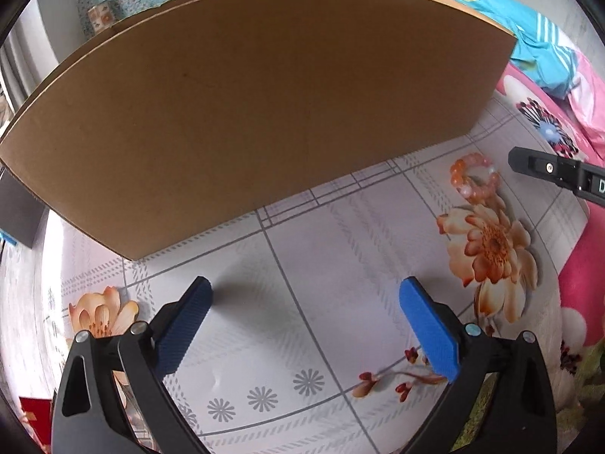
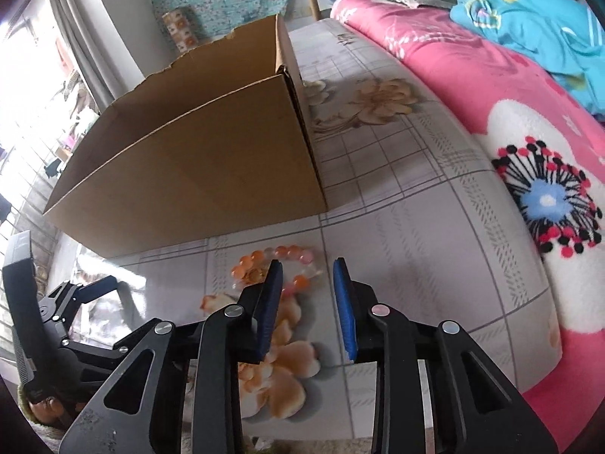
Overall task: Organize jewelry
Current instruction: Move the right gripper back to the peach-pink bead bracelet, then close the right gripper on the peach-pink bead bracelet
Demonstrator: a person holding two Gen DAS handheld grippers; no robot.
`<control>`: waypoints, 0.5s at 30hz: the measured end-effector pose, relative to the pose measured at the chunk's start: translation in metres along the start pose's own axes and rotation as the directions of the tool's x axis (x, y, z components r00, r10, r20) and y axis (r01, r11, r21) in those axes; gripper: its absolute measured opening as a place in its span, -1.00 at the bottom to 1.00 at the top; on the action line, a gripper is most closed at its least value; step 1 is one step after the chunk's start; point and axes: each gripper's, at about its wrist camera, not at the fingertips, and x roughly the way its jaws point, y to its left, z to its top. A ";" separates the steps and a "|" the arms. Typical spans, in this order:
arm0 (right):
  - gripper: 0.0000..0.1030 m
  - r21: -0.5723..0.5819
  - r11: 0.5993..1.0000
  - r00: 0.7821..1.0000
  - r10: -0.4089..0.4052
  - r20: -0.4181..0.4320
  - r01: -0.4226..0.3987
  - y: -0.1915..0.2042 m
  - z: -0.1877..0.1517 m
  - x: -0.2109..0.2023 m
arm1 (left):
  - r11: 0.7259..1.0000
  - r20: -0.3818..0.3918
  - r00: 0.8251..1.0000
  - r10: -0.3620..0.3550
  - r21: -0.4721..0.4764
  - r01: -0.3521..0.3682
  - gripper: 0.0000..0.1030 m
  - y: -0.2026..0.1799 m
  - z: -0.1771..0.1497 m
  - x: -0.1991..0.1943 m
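A beaded bracelet [image 2: 278,268] of orange, pink and clear beads lies on the flowered worktop [image 2: 416,234], near its right edge and just in front of the near wall of an open cardboard box [image 2: 196,166]. The right gripper [image 2: 307,276] hangs directly over it, fingers [image 2: 346,302] parted and holding nothing; its left finger already covers part of the loop, while the right finger stands just outside the beads. The left gripper [image 1: 304,295] waits toward the left side of the worktop, spread wide and empty, well apart from the bracelet.

The bracelet looks light and limp, probably strung on elastic, so it should sag and swing once lifted. The round, glossy beads may roll or slip between flat pads. Pinching across one side of the loop, with a bead or two caught squarely between the fingers, seems the surest hold.
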 end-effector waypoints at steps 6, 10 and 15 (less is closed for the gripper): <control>-0.52 -0.038 0.999 1.000 -0.009 -0.019 0.008 0.003 0.000 0.007 | 0.999 -0.011 1.000 0.021 -0.037 -0.022 0.90 -0.006 0.006 0.004; -0.55 -0.062 0.998 0.999 -0.021 -0.034 0.019 0.007 -0.001 0.011 | 0.999 -0.019 0.999 0.026 -0.047 -0.027 0.90 -0.002 0.008 0.004; -0.56 -0.065 0.997 0.998 -0.052 -0.043 0.049 0.008 0.003 0.017 | 0.998 -0.019 0.999 0.030 -0.054 -0.031 0.90 -0.003 0.009 0.004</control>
